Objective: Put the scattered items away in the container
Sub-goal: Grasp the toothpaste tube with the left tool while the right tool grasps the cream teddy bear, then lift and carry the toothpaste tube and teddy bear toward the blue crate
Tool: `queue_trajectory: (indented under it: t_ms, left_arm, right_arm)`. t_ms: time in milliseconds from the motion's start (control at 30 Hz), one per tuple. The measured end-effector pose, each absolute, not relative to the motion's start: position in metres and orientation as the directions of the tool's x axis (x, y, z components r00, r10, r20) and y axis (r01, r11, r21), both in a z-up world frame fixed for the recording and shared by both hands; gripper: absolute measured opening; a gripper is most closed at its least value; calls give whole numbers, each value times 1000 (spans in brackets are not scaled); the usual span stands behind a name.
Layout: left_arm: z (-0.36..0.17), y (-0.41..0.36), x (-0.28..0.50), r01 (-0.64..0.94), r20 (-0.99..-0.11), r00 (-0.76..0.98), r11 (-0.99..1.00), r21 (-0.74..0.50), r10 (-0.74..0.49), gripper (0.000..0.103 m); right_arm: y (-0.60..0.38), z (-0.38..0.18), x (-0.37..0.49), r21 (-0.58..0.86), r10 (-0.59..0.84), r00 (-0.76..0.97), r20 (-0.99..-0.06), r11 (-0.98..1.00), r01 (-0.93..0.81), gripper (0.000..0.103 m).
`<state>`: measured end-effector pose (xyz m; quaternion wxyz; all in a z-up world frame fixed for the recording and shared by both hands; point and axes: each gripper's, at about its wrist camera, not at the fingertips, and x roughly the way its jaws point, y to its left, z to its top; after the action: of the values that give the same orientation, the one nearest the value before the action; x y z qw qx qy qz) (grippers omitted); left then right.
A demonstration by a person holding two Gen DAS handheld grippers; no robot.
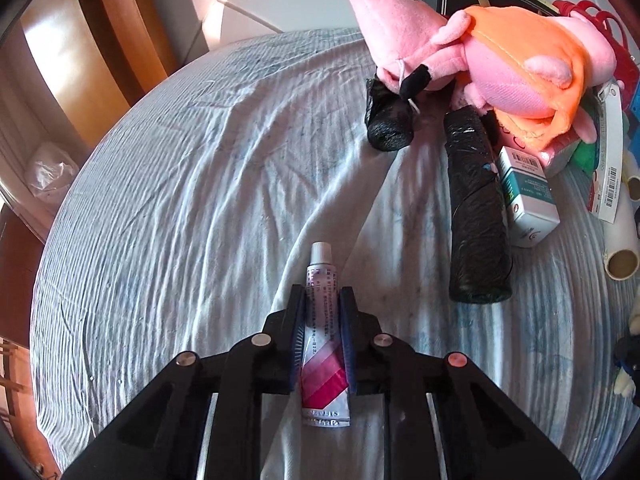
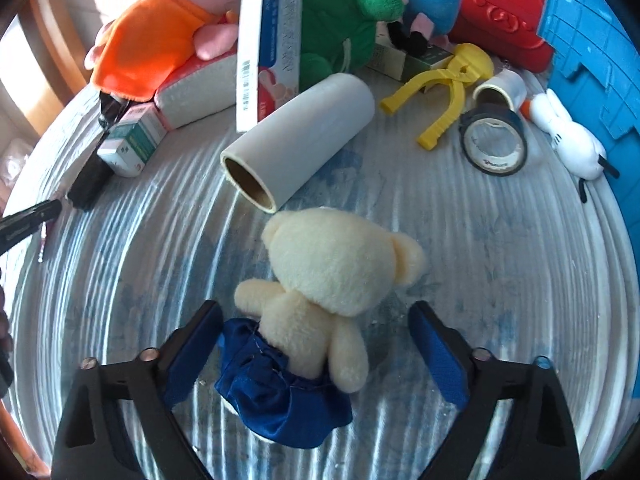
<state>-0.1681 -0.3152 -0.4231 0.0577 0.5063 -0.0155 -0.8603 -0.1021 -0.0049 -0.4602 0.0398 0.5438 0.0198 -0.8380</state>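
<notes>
Left tongs [image 1: 322,300] clamped on the ointment tube [image 1: 322,332]; right tongs [image 2: 316,320] spread around the cream teddy [image 2: 320,292].
Close squarely across the teddy's body, just short of the white roll [image 2: 296,140]; blue container [image 2: 592,60] beyond the roll.

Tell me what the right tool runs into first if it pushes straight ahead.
The right tool is open around the cream plush bear in blue satin shorts, so it meets the bear first. Beyond it lies the white paper roll with a cardboard core, though depth is uncertain.
</notes>
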Motion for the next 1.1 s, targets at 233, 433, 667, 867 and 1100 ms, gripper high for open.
queue_trajectory:
  t_ms: [233,433,667,867,1100]
  left_arm:
    - [-415,-325,-151,96,-870,-480,-992,77,-114,17]
    - [-408,-322,-136,102,-870,-481,-992,70,-111,17]
    - [-398,-323,-125,112,-871,-476,-991,75,-120,17]
    - [-387,-323,-108,125,-868,-483,-990,63,-116,17]
    - [-365,-323,-94,157,-854,-510,-987,30,-107,17]
  right_arm:
    - [-17,-450,-97,15,-69,-415,-907,-991,132,45]
    - [-21,-438,-93,16,-83,-424,-902,-987,160,44]
    - [-24,-421,-84,23,-106,-444,-890,-982,187,44]
    - [-29,-403,-73,35,-134,-462,-877,-976,216,44]
    - [-43,-377,-61,41,-164,-480,-862,-966,255,44]
